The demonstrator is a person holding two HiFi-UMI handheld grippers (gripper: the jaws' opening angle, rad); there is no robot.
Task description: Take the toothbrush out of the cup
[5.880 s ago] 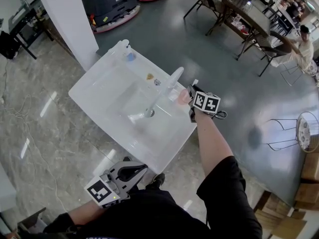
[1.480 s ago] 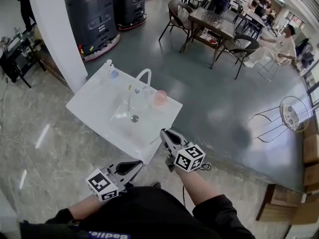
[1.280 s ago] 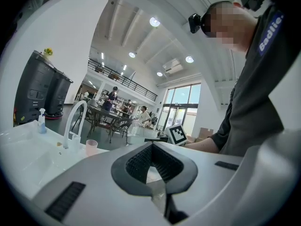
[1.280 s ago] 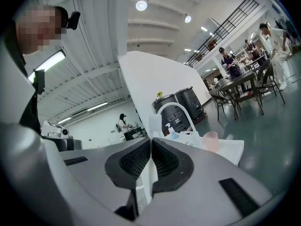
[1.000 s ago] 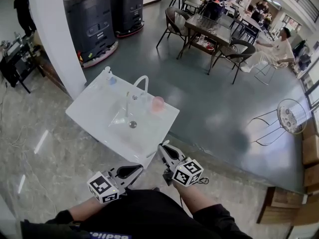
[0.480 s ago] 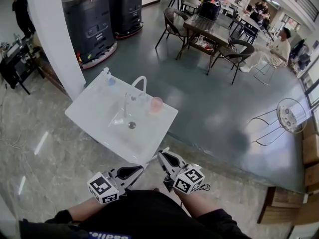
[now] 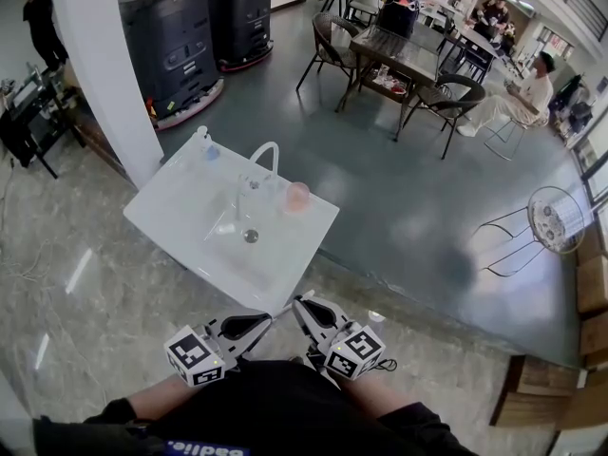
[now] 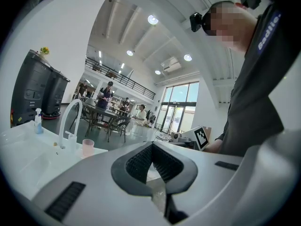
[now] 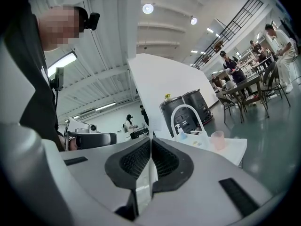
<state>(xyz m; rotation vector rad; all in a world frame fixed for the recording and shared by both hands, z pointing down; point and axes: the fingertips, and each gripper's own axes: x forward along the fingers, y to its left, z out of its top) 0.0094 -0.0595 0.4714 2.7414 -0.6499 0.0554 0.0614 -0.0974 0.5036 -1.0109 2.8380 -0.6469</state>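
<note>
Two claws hang close in front of the person's dark shirt, well apart from the white sink table [image 7: 161, 218]. The right claw [image 7: 304, 304] is clamped on the toothbrush [image 7: 282, 310], a thin white stick that pokes out past the claw tips toward the left claw [image 7: 264, 322], whose jaws are closed on nothing. In the right gripper view the brush shows only as a narrow white strip pinched between the ribbed black pads, and its bristle end cannot be made out. The pink cup [image 7: 297, 196] stands upright on the table near the arched white tap [image 7: 266, 152], with a soap bottle [image 7: 203, 142] at the far corner. Nothing can be seen standing in the cup, so the brush is judged to be already out of it. A slim plastic brush like this is likely light and stiff but smooth, apt to pivot or slip in a narrow pinch. The sounder hold would be on the middle of the handle, flat sides against the pads, rather than near either end. Setting it down will call for a low, gentle release, since so light a stick may roll or bounce on a hard, glossy top.
</note>
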